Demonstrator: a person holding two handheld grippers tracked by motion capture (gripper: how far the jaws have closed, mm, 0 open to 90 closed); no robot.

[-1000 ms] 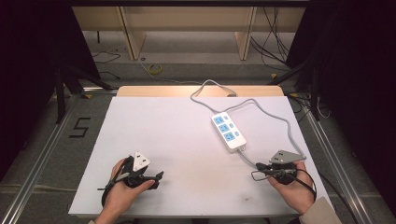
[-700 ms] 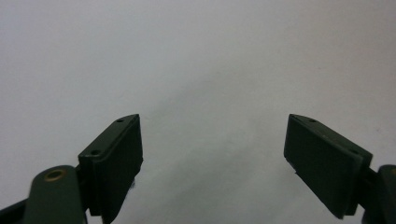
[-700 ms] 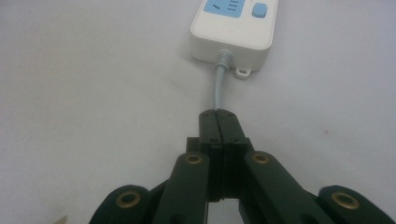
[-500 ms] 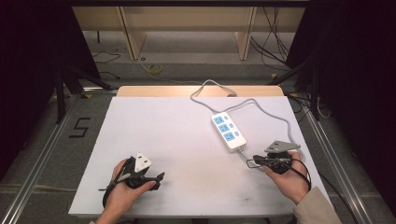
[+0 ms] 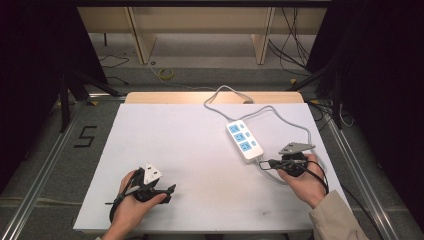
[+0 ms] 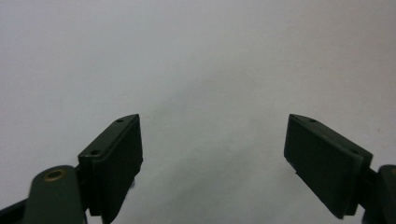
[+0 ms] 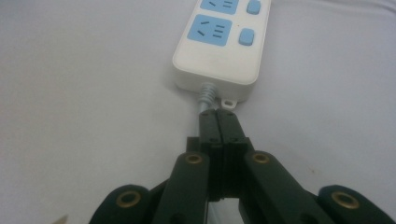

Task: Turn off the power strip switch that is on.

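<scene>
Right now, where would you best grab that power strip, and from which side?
Across its narrow width, likely at the near end, with the jaws coming down from above. The strip lies flat and long, and its long sides are bare; the right gripper, now shut, points there.

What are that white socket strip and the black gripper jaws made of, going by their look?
The socket strip looks like smooth moulded plastic: a white shell with a faint sheen, rounded edges, and blue socket faces and buttons. Its grey cord seems rubbery, with a ribbed sleeve at the strip. The right gripper has matte black jaws, probably plastic or coated metal, with brass-coloured rivets; the left gripper has the same finish.
</scene>
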